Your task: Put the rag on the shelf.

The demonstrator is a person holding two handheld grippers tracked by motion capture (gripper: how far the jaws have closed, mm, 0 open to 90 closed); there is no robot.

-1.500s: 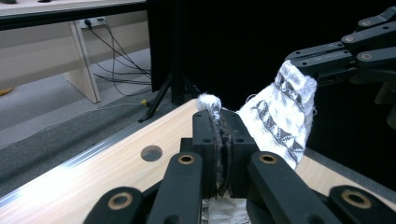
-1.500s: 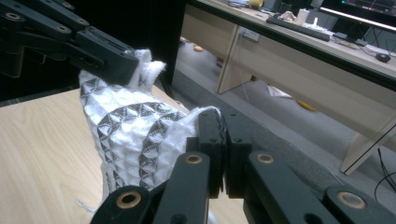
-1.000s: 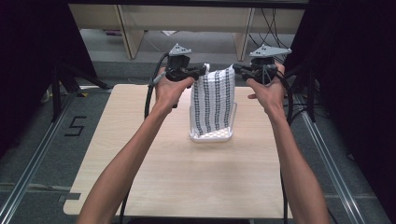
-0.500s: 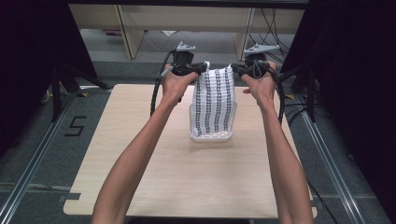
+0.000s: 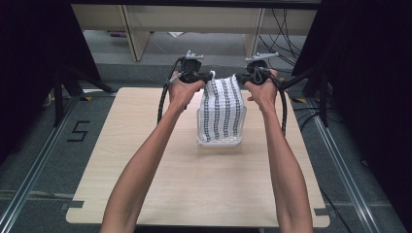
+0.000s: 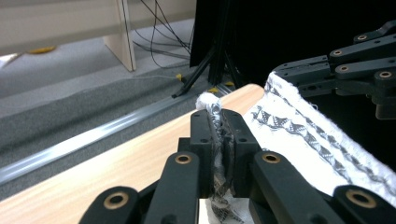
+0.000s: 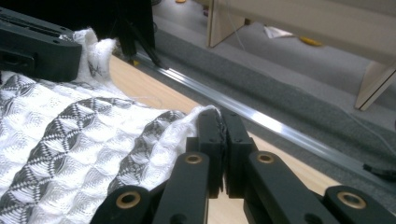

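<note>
The left gripper [image 5: 206, 76] and the right gripper [image 5: 241, 77] each pinch 1 top corner of a white towel with dark stripes [image 5: 222, 109], jaws pressed together on the cloth. The towel hangs stretched between them above the far half of the wooden table [image 5: 145, 174], its lower edge bunched on the tabletop

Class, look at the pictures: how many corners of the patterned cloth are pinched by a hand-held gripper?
2. The left hand-held gripper clamps one top corner of the cloth; the right hand-held gripper clamps the other.
</note>
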